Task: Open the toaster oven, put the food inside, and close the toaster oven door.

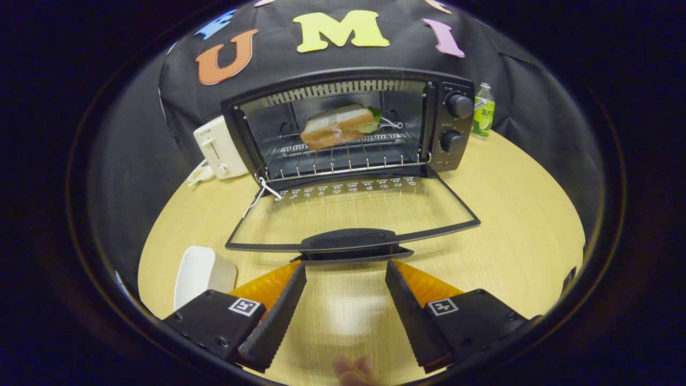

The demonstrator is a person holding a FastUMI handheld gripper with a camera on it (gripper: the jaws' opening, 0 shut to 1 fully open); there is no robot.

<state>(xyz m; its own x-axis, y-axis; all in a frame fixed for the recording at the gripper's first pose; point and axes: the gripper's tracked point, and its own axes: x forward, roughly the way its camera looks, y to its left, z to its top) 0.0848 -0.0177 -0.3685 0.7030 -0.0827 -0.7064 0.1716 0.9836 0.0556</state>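
Waiting wide and empty, the claw [345,265] sits just before the door handle [351,239], ready to lift it shut. The sandwich [336,126] already lies on the oven [348,123] rack.

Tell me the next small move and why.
Probably ease the tongs forward and under the door handle, then lift to swing the door shut. The sandwich already sits on the rack inside the oven, the door lies fully open, and the open tongs sit just short of the handle, holding nothing.
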